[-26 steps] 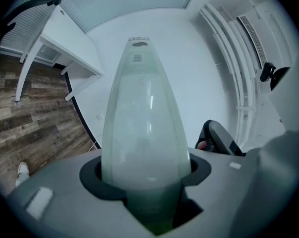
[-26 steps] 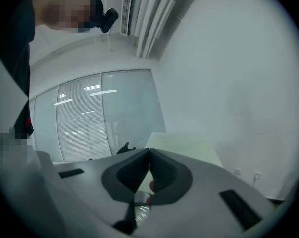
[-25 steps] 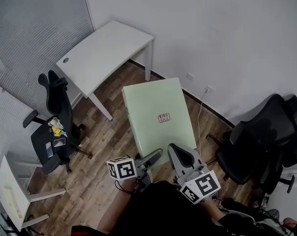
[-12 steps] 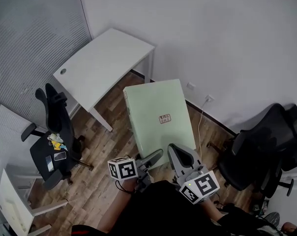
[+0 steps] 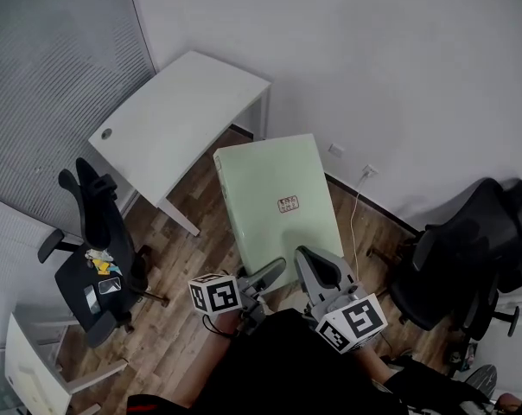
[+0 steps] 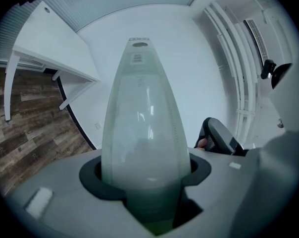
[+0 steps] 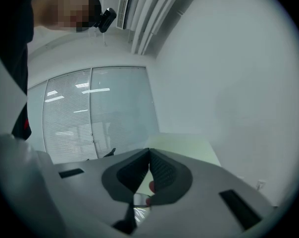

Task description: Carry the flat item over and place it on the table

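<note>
Pale green flat board (image 5: 274, 201), carried
Its small label (image 5: 288, 204) is too tiny to read. Left gripper (image 5: 274, 272) fingers (image 6: 92, 175) clamp it; right gripper (image 5: 317, 271) fingers (image 7: 164, 170) press together.

I'm working a grey left gripper (image 5: 273, 272) and right gripper (image 5: 316, 267), each carrying a white cube (image 5: 213, 295) (black square markers); the person is wearing black clothing (image 5: 278, 366).

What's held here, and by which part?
A pale green flat panel, clamped at its near edge by the left hand-held gripper; the right hand-held gripper has jaws together, hold unclear.
</note>
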The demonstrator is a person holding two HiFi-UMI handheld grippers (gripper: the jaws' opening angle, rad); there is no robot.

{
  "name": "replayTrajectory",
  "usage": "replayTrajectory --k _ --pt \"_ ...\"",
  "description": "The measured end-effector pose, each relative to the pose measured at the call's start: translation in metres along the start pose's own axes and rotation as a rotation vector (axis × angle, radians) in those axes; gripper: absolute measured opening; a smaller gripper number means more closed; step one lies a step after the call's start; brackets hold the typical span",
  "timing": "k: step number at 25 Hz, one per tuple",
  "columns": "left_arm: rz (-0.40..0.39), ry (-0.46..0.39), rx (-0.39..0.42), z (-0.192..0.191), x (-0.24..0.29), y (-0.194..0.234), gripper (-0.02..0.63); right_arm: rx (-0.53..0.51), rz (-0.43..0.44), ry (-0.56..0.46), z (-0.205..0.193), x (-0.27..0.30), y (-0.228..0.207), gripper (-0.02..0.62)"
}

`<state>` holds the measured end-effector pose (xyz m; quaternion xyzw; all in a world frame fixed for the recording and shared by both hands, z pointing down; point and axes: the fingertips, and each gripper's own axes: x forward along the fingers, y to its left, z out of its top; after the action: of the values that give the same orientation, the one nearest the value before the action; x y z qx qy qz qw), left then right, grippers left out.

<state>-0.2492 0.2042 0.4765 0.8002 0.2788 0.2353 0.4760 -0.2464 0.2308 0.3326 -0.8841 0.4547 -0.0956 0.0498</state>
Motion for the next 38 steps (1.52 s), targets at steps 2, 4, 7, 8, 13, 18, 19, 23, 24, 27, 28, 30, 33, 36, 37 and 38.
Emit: replayTrajectory --k 2,4,7,8,13,18,19,23,24,27,28,30,33,36,37,38 --pt "0.001 -0.001 0.007 0.004 0.0 0.0 0.279 0.001 0.005 -0.005 0.004 0.005 0.0 0.0" --pt "0.0 -0.007 0.014 0.011 -0.001 0.001 0.279 -0.006 0.013 -0.011 0.007 0.012 0.002 0.0" --pt "0.003 -0.018 0.018 0.023 -0.001 0.005 0.279 -0.012 0.025 -0.012 0.009 0.024 0.004 0.0" --pt "0.005 -0.021 0.019 0.027 -0.001 0.006 0.279 -0.011 0.031 -0.009 0.009 0.028 0.004 0.0" --pt "0.033 -0.039 0.025 0.041 -0.003 0.017 0.279 -0.01 0.064 -0.004 0.012 0.049 0.0 0.0" --pt "0.068 -0.082 0.021 0.061 -0.005 0.03 0.279 -0.02 0.118 -0.003 0.017 0.072 -0.003 0.0" --pt "0.075 -0.09 0.02 0.065 -0.003 0.033 0.279 -0.021 0.127 -0.001 0.017 0.077 -0.006 0.0" --pt "0.099 -0.12 0.01 0.084 0.011 0.045 0.279 -0.016 0.152 0.006 0.019 0.095 -0.024 0.0" --pt "0.105 -0.127 0.005 0.09 0.016 0.048 0.279 -0.014 0.157 0.009 0.021 0.1 -0.03 0.0" --pt "0.117 -0.141 -0.011 0.104 0.033 0.054 0.279 -0.005 0.165 0.025 0.023 0.113 -0.054 0.001" --pt "0.121 -0.144 -0.016 0.108 0.04 0.055 0.279 -0.001 0.167 0.031 0.024 0.117 -0.062 0.0" --pt "0.133 -0.15 -0.026 0.116 0.053 0.06 0.279 0.006 0.173 0.042 0.025 0.128 -0.08 0.0" --pt "0.155 -0.165 -0.038 0.133 0.074 0.068 0.279 0.009 0.202 0.053 0.032 0.147 -0.104 0.0" --pt "0.176 -0.196 -0.048 0.153 0.098 0.069 0.279 0.007 0.249 0.065 0.043 0.167 -0.127 0.0" --pt "0.179 -0.209 -0.049 0.16 0.105 0.069 0.279 0.006 0.264 0.068 0.046 0.173 -0.136 0.0" --pt "0.183 -0.222 -0.047 0.166 0.113 0.07 0.279 0.005 0.279 0.069 0.049 0.179 -0.144 0.0"
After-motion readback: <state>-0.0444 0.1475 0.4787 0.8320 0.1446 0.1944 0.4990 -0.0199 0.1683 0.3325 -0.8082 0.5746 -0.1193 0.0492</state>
